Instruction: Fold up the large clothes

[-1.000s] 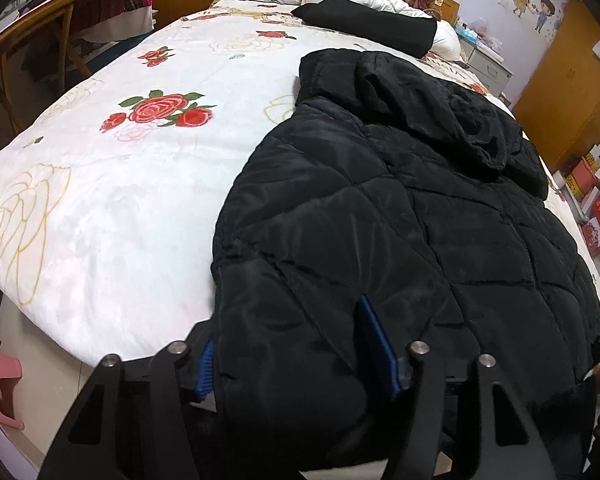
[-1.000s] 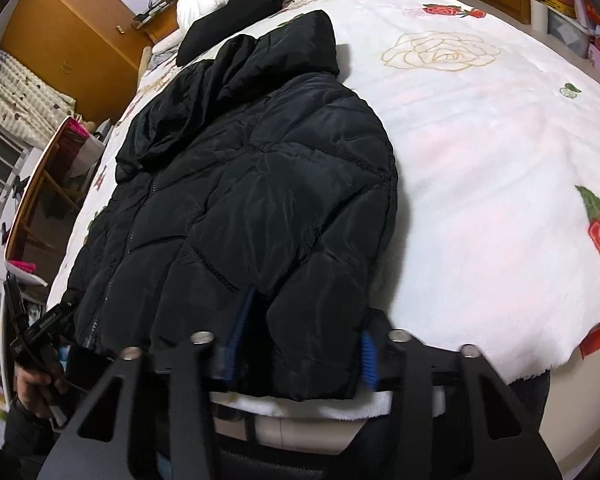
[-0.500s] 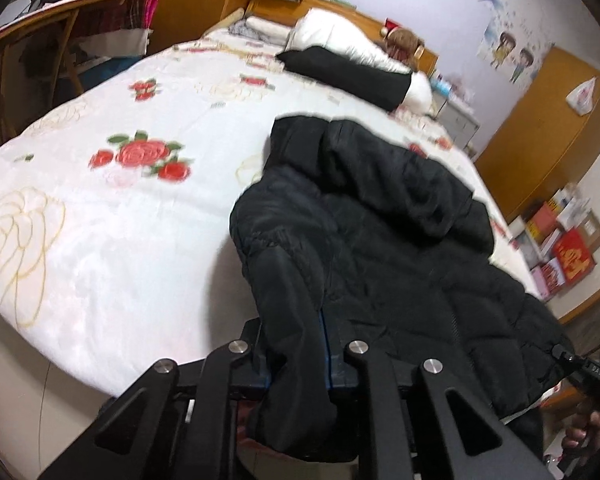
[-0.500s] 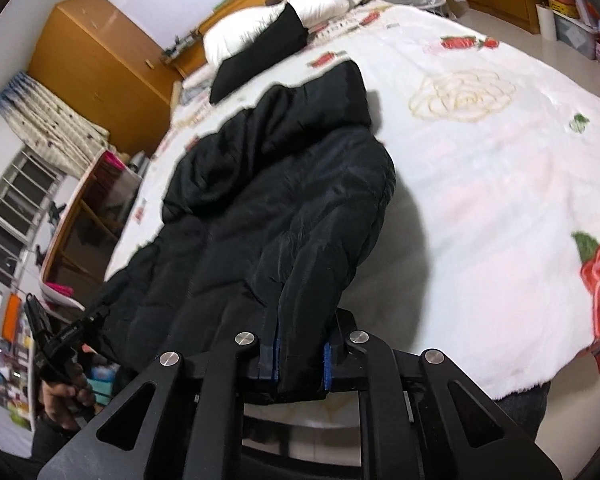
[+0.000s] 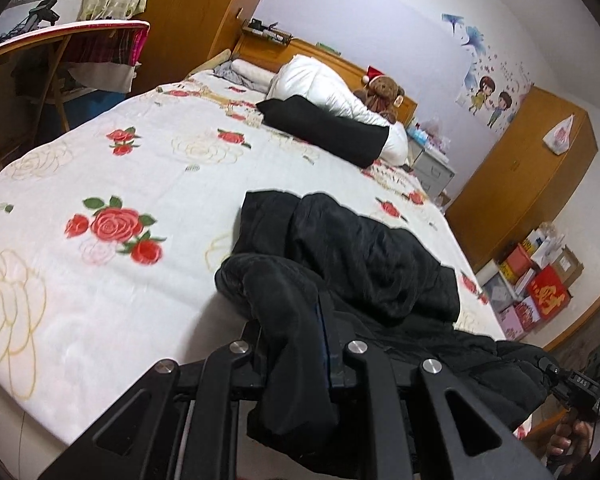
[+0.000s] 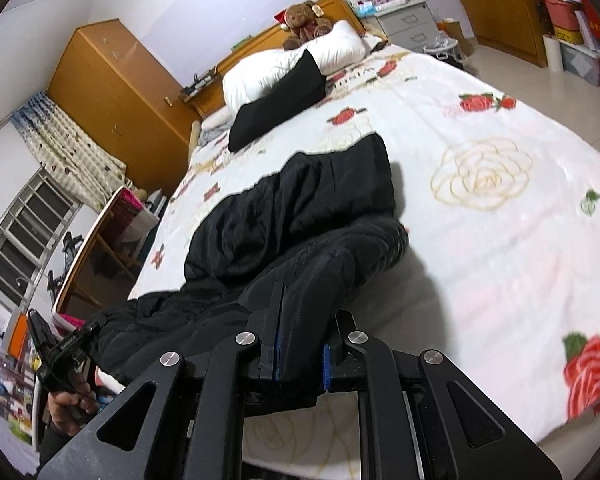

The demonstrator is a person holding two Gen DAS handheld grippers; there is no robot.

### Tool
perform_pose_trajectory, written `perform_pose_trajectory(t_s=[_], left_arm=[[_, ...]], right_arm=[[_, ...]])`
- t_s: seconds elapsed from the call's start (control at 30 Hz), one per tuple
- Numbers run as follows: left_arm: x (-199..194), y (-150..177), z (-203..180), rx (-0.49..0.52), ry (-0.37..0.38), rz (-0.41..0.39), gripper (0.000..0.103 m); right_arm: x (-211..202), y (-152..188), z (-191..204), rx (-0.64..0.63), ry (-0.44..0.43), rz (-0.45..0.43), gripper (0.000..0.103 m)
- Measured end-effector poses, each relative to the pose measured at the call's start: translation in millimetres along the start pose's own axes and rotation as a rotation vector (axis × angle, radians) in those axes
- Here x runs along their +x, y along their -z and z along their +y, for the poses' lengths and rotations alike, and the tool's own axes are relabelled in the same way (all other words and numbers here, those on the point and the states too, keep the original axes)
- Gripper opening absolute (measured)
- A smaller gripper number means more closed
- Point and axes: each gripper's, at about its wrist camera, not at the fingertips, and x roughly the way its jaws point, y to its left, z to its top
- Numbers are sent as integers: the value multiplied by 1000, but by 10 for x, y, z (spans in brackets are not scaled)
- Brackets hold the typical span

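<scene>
Across the floral bedspread (image 5: pixel 120 168), black padded jacket (image 5: pixel 360 256) spread hood-forward; hem corners pinched tight in left gripper (image 5: pixel 296 344) and right gripper (image 6: pixel 300 356), raised, likely for folding hem toward hood.

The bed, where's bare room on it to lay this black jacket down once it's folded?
Free: the floral bedspread beside the black jacket, and the strip between its hood end and the black pillow. In the right wrist view, the quilt around the cream rose is bare. Crowded: the headboard end, with white pillows and teddy bear.
</scene>
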Motion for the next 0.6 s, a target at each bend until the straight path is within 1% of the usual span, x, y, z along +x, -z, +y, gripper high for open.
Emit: perform_pose_trajectory(t_s=[0.33,0.6], left_arm=[[296,-502,-101,-6,24,-50,16],[690,-899,-168,-4,20,-51,17]], right_arm=[[252,-549,153,-4,9,-65,14],[580,-995,207,2,32,-78,14]])
